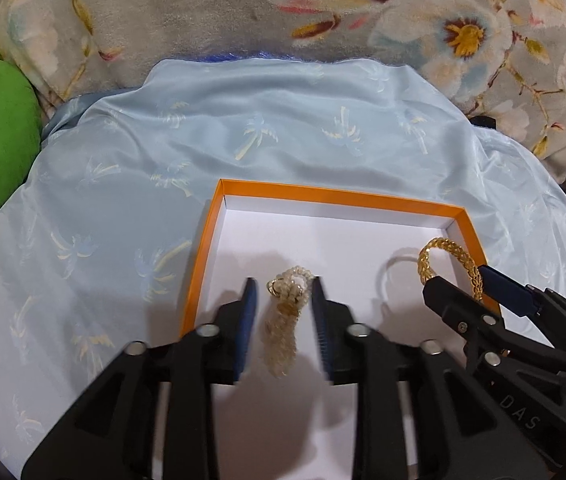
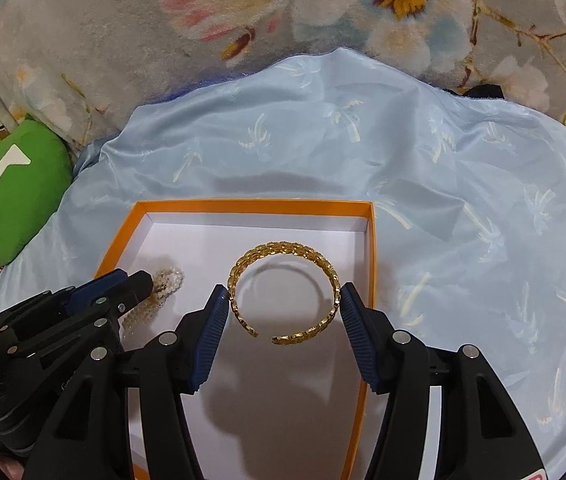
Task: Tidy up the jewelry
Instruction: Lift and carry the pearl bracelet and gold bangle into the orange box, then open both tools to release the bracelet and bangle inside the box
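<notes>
Two grippers over orange-rimmed box (image 2: 371, 264) on blue cloth (image 1: 283, 128): left gripper (image 1: 283, 292) jaws apart, pads clear of beaded bracelet (image 1: 283, 320) lying between them on the white floor; right gripper (image 2: 285, 300) pads pressed on both sides of gold cuff bangle (image 2: 283, 252).

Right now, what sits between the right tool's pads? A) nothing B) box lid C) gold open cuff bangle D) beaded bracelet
C: in the right wrist view the gold bangle spans the right tool, both pads against its sides, above the orange box.
</notes>
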`<state>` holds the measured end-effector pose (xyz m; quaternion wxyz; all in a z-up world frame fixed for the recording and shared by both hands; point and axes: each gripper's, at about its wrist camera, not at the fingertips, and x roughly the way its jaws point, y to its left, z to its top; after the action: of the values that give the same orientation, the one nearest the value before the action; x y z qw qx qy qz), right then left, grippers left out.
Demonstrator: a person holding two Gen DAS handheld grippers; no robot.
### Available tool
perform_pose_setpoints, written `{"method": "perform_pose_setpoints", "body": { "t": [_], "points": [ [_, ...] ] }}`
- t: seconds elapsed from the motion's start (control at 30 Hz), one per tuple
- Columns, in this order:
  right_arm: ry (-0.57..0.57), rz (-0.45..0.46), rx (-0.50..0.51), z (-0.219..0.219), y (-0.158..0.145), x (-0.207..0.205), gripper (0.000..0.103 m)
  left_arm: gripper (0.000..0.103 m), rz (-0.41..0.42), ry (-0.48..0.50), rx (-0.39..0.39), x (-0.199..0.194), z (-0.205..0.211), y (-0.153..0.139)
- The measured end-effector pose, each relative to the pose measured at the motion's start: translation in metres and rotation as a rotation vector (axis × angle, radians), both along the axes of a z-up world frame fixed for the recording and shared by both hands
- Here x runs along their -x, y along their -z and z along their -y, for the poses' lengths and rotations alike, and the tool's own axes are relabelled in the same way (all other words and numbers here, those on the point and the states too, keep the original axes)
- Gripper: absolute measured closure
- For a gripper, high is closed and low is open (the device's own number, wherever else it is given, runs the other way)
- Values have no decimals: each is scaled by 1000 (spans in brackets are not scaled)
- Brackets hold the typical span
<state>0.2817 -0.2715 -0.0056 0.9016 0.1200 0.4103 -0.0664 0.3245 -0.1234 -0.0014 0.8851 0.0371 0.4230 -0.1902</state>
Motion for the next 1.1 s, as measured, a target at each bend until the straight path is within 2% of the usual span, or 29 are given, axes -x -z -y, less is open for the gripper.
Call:
{"method": "perform_pose_setpoints", "body": {
  "t": [0.03, 0.33, 0.5, 0.7, 0.87, 1.1],
  "points": [
    [4, 2, 4, 1, 0, 0, 46, 60, 11, -4, 1, 1, -1, -1],
    [16, 35, 10, 3, -9, 13, 46, 60, 32, -23, -2, 4, -11, -10],
    [17, 54, -7, 3, -15, 53, 46, 60, 12, -44, -1, 20, -33, -10],
    [15, 17, -42, -6, -2, 102, 46, 60, -44, -73, 7, 53, -59, 7],
    [6, 9, -36, -22, 0, 130, 46, 60, -92, -78, 19, 69, -64, 19],
    [4, 3, -46, -30, -4, 152, 46, 60, -86, -75, 15, 88, -60, 19]
  ]
}}
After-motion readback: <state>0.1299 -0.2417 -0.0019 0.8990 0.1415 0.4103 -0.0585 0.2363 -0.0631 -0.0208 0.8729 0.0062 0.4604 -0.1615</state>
